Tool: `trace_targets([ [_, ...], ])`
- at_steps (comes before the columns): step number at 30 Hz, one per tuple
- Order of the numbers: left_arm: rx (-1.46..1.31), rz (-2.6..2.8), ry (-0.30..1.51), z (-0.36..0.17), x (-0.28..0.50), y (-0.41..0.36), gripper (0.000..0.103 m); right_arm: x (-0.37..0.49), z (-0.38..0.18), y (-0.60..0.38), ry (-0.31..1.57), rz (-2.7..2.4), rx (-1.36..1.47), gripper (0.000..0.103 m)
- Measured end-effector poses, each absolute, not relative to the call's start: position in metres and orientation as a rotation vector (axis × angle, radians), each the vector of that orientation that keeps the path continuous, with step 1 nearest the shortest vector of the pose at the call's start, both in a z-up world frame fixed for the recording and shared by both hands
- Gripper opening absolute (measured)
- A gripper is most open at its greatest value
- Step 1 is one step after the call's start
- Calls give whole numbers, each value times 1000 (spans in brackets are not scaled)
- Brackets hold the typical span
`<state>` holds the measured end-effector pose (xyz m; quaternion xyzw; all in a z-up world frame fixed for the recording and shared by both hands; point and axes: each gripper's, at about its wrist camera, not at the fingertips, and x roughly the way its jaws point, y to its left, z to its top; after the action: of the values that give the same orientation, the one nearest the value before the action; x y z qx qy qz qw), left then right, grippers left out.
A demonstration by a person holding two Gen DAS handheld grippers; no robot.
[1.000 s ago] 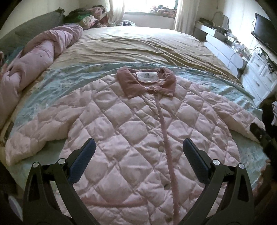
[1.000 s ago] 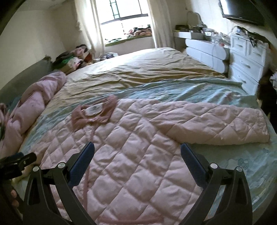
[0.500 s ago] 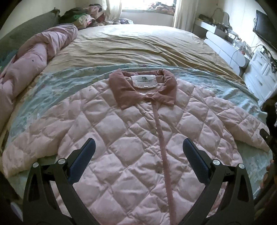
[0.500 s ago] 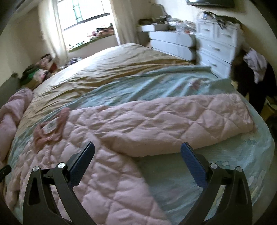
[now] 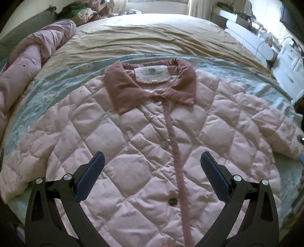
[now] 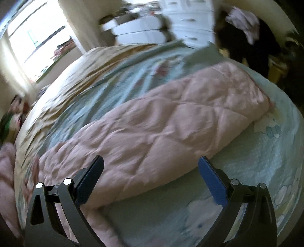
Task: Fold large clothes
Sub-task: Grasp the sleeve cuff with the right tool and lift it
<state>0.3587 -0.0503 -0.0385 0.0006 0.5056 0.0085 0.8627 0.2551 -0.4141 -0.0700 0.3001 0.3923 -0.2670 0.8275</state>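
Note:
A pink quilted jacket [image 5: 133, 136] lies flat and buttoned on the bed, its darker pink collar [image 5: 150, 85] toward the far side. My left gripper [image 5: 152, 165] is open and empty, hovering above the jacket's chest near the button strip. In the right wrist view, which is blurred, the jacket's right sleeve [image 6: 171, 121] stretches out toward the bed's right edge. My right gripper [image 6: 151, 167] is open and empty, above the sleeve's near edge.
The bed has a light blue patterned sheet [image 5: 57, 83] and a tan cover [image 5: 152, 38] behind it. A rolled pink duvet [image 5: 28, 62] lies at the left. White drawers [image 5: 290, 64] stand to the right. Clothes are piled by the window [image 5: 85, 11].
My left gripper has moved forward over the jacket toward the collar. My right gripper has swung right and lower, from the jacket's body to its right sleeve.

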Motion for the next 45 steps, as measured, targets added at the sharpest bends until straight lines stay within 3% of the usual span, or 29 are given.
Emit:
trace_targets([
  [8, 7, 35, 1094, -62, 363, -43, 95, 238, -115, -492, 808, -752, 904, 99],
  [13, 1, 52, 1085, -61, 361, -39, 95, 221, -124, -526, 652, -713, 1026, 98],
  [15, -6, 50, 1079, -59, 360, -38, 95, 212, -129, -539, 592, -677, 1091, 94],
  [18, -18, 54, 1079, -56, 360, -36, 95, 201, -130, -548, 555, -666, 1133, 64],
  [19, -22, 54, 1077, -54, 360, -36, 95, 200, -130, -550, 559, -666, 1133, 45],
  [20, -23, 57, 1076, -52, 360, -36, 95, 199, -128, -552, 552, -647, 1130, 38],
  [25, -22, 47, 1067, -44, 356, -36, 95, 197, -95, -541, 482, -539, 1035, 22],
  [45, -74, 47, 935, 56, 328, -8, 95, 268, 97, -418, 357, -110, 625, 16],
])
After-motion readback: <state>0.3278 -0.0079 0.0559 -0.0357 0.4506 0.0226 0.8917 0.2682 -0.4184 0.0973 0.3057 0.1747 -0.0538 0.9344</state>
